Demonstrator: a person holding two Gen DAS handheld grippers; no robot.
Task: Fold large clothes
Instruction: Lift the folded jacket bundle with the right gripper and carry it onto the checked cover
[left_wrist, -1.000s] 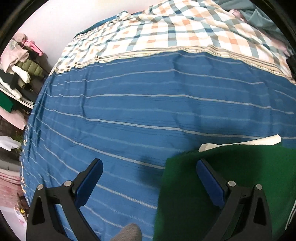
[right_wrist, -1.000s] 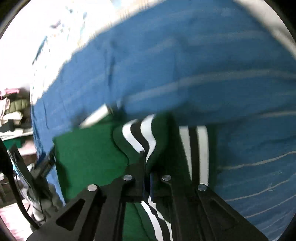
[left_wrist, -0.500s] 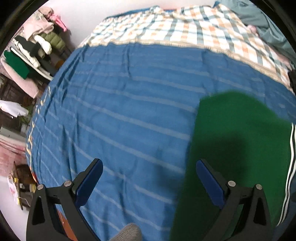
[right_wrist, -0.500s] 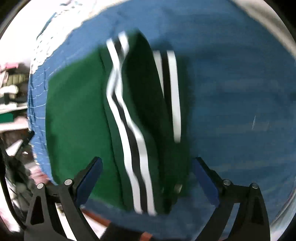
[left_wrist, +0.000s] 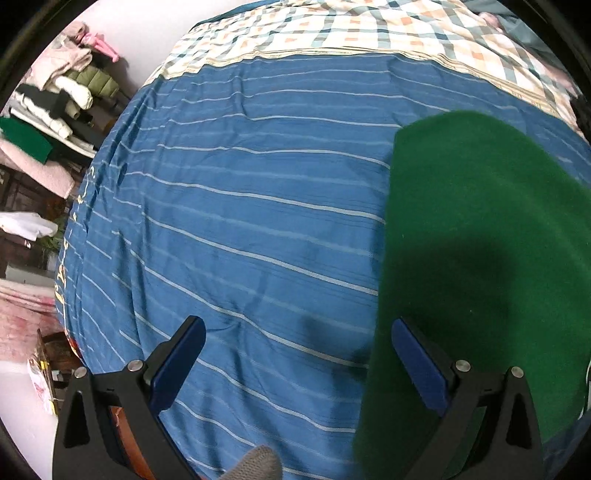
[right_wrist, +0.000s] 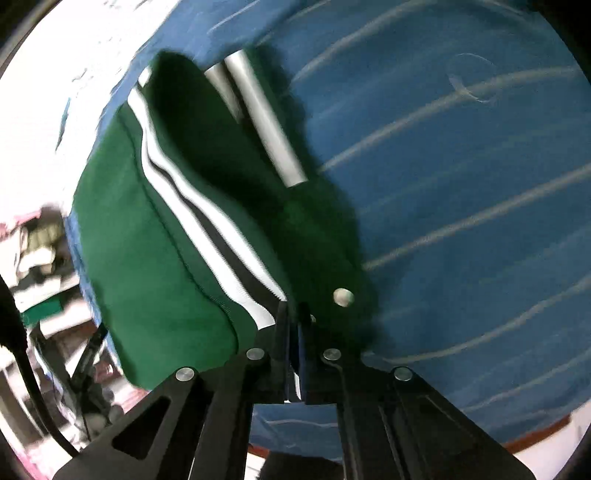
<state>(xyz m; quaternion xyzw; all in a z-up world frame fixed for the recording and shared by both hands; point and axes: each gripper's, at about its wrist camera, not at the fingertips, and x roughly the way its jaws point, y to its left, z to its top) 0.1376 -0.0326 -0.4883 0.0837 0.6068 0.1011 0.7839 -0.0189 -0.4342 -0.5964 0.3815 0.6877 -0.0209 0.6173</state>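
Note:
A green garment with white and black stripes lies folded on the blue striped bed sheet. In the left wrist view it fills the right side. My left gripper is open and empty above the sheet, its right finger over the garment's left edge. In the right wrist view my right gripper is shut on the striped edge of the green garment, near a white snap button. The view is blurred by motion.
A checked blanket covers the far end of the bed. Shelves with stacked clothes stand to the left of the bed. The bed's near edge and floor show below the right gripper.
My right gripper, open half a second ago, has shut on the garment's striped edge. The left gripper stays open and has shifted little over the bed.

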